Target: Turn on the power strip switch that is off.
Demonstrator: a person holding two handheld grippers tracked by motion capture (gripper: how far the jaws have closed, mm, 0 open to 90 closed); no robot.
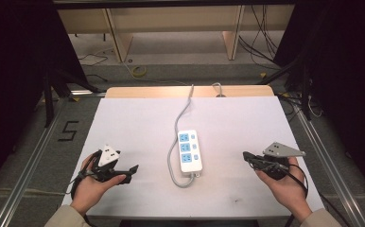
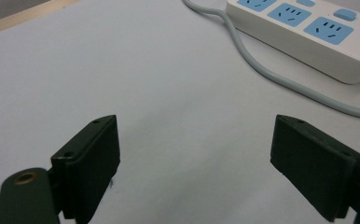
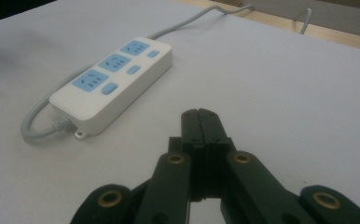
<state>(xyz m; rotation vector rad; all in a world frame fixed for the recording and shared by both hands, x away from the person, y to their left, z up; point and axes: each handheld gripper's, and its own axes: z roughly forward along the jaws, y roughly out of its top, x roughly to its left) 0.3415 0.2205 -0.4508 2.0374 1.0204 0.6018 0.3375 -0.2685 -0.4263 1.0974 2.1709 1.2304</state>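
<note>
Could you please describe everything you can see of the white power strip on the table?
The power strip is a white, smooth plastic-looking bar with three blue sockets in a row, each with a small blue switch beside it, and a small mounting tab at its near end. It lies flat, lengthwise, near the middle of the white table. Its grey cable leaves the near end, loops back along the strip's left side and runs off over the far edge. No plug is in any socket; neither gripper touches it.
</note>
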